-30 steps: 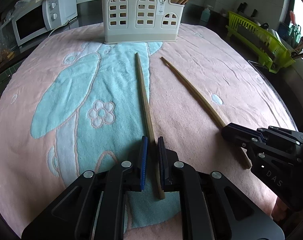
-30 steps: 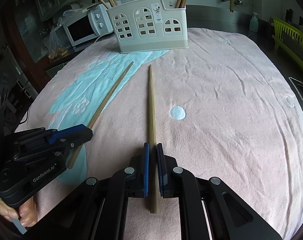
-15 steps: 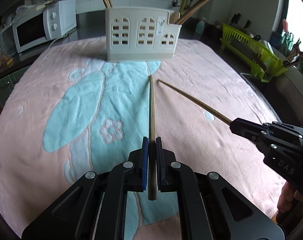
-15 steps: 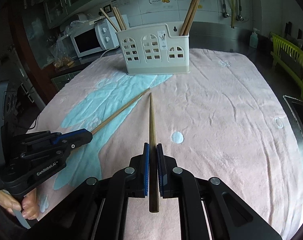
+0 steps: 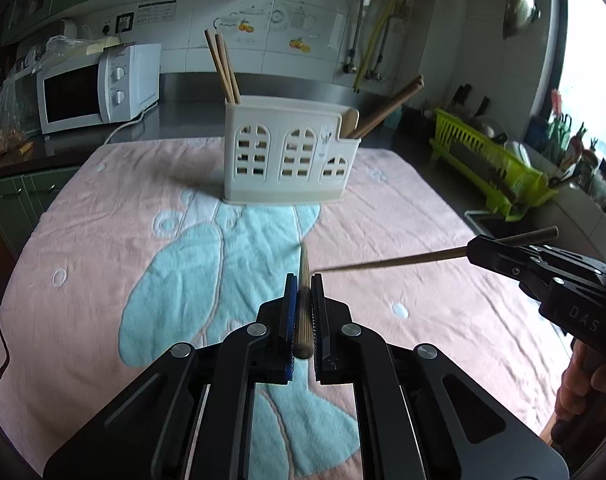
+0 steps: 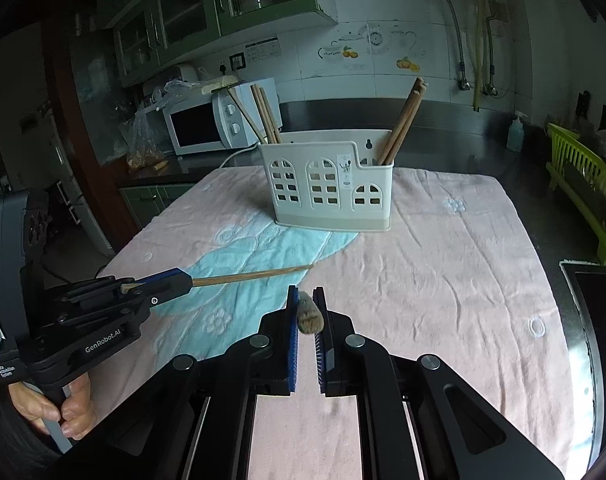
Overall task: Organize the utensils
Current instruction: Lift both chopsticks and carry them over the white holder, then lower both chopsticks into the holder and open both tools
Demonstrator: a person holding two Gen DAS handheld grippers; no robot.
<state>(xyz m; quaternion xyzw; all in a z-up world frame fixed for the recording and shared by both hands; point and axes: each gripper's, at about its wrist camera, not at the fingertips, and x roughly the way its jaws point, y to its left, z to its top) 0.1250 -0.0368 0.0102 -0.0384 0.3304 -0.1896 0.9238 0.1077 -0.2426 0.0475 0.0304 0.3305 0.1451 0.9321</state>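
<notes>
Each gripper holds one long wooden chopstick above the pink and blue towel (image 5: pixel 103 248). My left gripper (image 5: pixel 303 280) is shut on a chopstick (image 5: pixel 303 312) that points away from the camera toward the holder. My right gripper (image 6: pixel 305 292) is shut on the other chopstick (image 6: pixel 309 314), seen end-on. In the left wrist view the right gripper (image 5: pixel 473 248) comes in from the right with its chopstick (image 5: pixel 383 263) pointing left. In the right wrist view the left gripper (image 6: pixel 185 280) holds its chopstick (image 6: pixel 255 275) pointing right. A cream utensil holder (image 5: pixel 289 160) (image 6: pixel 329 184) stands at the far end with several chopsticks in it.
A white microwave (image 5: pixel 95 88) sits on the counter at the back left. A green dish rack (image 5: pixel 491 164) stands at the right by the sink edge (image 6: pixel 583 280). A person's hand (image 6: pixel 59 404) grips the left gripper's handle.
Both grippers have lifted their chopsticks off the towel and tipped up, so the holder and back wall now fill more of each view. The chopstick tips hang in the air near each other.
</notes>
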